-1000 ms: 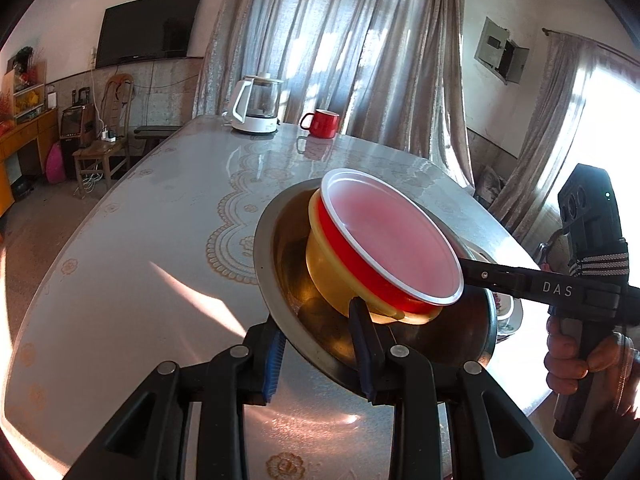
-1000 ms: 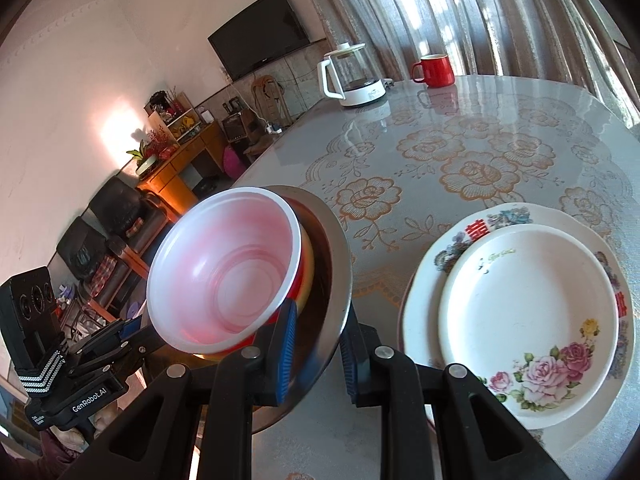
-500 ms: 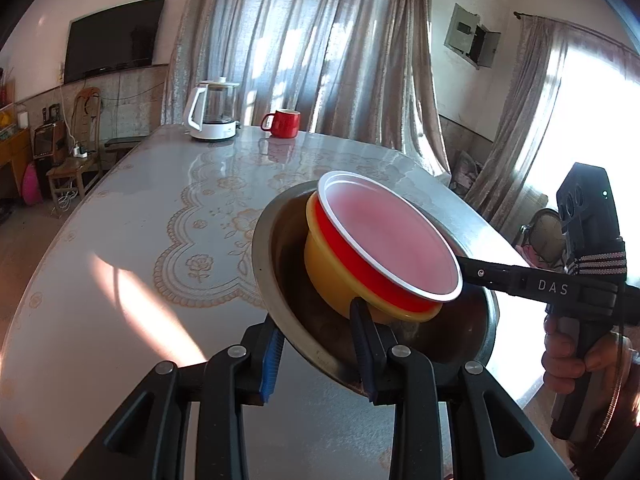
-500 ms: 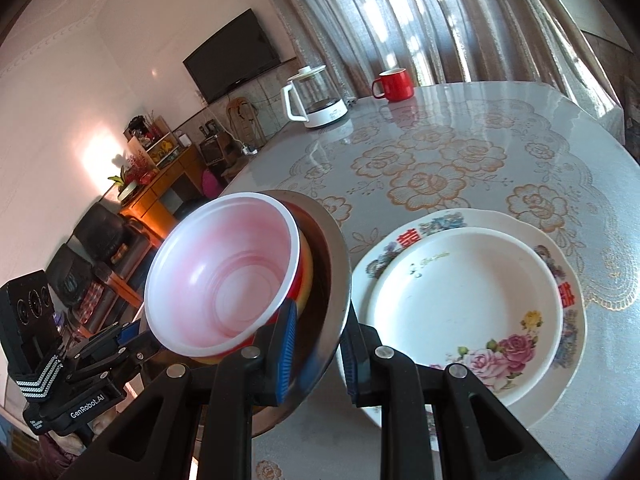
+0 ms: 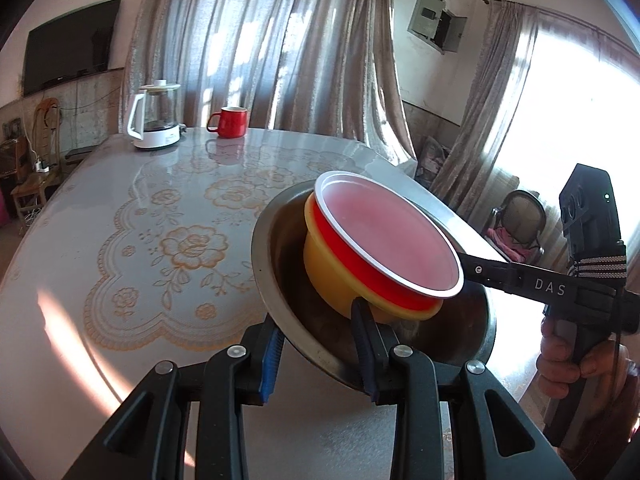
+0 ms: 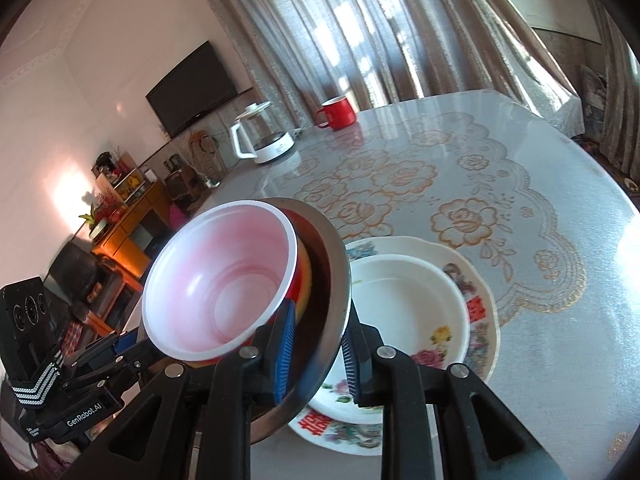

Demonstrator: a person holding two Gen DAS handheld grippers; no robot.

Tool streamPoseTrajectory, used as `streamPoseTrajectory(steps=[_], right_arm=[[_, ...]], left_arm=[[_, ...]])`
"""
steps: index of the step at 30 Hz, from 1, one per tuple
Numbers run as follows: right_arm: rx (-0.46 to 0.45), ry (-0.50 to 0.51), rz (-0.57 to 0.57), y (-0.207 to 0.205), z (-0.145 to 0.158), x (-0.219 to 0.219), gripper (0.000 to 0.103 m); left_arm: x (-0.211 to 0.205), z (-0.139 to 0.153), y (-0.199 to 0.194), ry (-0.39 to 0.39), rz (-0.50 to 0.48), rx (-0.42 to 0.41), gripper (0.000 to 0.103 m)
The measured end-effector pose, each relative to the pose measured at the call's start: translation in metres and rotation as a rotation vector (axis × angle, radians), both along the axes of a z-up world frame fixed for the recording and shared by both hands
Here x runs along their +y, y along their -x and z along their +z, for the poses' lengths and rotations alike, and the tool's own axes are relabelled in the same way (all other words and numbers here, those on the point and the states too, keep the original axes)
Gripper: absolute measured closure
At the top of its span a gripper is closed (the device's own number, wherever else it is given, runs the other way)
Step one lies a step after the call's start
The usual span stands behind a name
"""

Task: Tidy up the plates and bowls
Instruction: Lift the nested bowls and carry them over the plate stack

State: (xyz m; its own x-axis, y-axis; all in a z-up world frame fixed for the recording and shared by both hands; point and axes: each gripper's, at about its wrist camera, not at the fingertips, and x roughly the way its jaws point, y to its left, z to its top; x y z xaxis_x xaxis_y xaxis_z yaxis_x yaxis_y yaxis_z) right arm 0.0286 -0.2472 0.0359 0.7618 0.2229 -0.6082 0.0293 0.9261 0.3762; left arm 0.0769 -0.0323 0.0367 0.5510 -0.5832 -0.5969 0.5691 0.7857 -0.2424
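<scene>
A steel bowl is held in the air above the table, tilted. Inside it sit a yellow bowl and a red bowl with a white rim, nested. My left gripper is shut on the steel bowl's near rim. My right gripper is shut on the opposite rim; it also shows at the right of the left wrist view. Two stacked floral plates lie on the table just beyond and below the steel bowl in the right wrist view.
The round table has a lace-patterned cover under glass. A white kettle and a red mug stand at its far edge. Curtains and a TV are behind.
Both grippers have carried the bowl stack farther over the table. In the right wrist view the floral plates have slid left and now lie partly behind the steel bowl.
</scene>
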Motion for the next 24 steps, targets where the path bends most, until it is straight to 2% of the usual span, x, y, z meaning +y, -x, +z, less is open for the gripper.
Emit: streamPoseTrajectory(steps=[12, 24], right_arm=[[0.041, -0.011, -0.118, 0.000, -0.016, -0.041, 0.080], [0.094, -0.003, -0.145, -0.003, -0.040, -0.053, 0.081]], left_arm=[[-0.048, -0.013, -0.016, -0.031, -0.064, 0.045, 0.069], [-0.061, -0.036, -0.024, -0.063, -0.081, 0.087, 0.069]])
